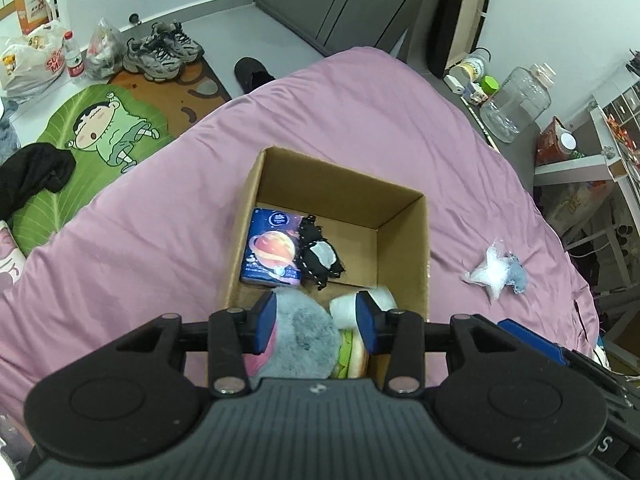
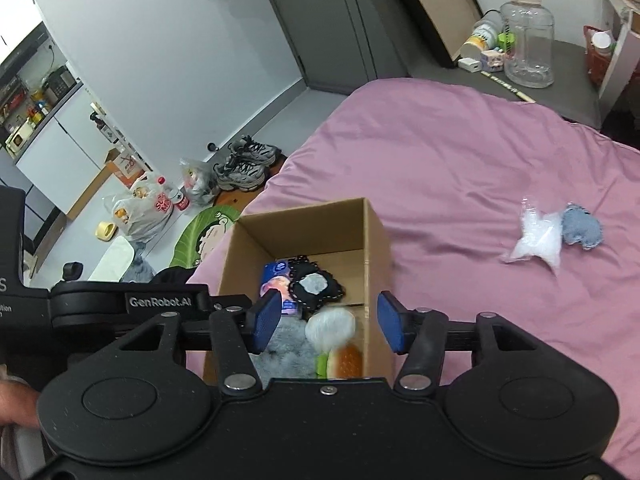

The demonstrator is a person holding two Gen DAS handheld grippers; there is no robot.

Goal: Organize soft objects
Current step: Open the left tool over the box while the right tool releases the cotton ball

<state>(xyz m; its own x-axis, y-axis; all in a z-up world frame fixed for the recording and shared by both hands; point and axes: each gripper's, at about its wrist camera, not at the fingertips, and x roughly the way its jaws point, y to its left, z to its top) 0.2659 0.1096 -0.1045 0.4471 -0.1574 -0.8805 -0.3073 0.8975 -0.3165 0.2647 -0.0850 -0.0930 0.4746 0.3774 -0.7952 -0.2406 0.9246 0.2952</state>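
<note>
While both claws hover over the cardboard box [image 1: 404, 240] on the pink bedspread [image 1: 140, 240], left gripper [image 1: 316, 322] jaws apart, nothing clamped, right gripper [image 2: 326, 322] likewise parted, grey plush [image 1: 308, 336] against near wall, far half of box floor bare, clear bag [image 2: 536, 240] and blue toy [image 2: 580, 230] on open bed well right of box rim.

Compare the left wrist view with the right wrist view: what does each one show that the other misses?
Only the left wrist view shows the black shoe on the floor and the black clothing on the cartoon mat.

Only the right wrist view shows the kitchen counter, the tape roll and the person's hand.

Both show the cardboard box holding the tissue pack, grey plush and burger toy, plus the clear bag and denim toy on the pink bedspread.
</note>
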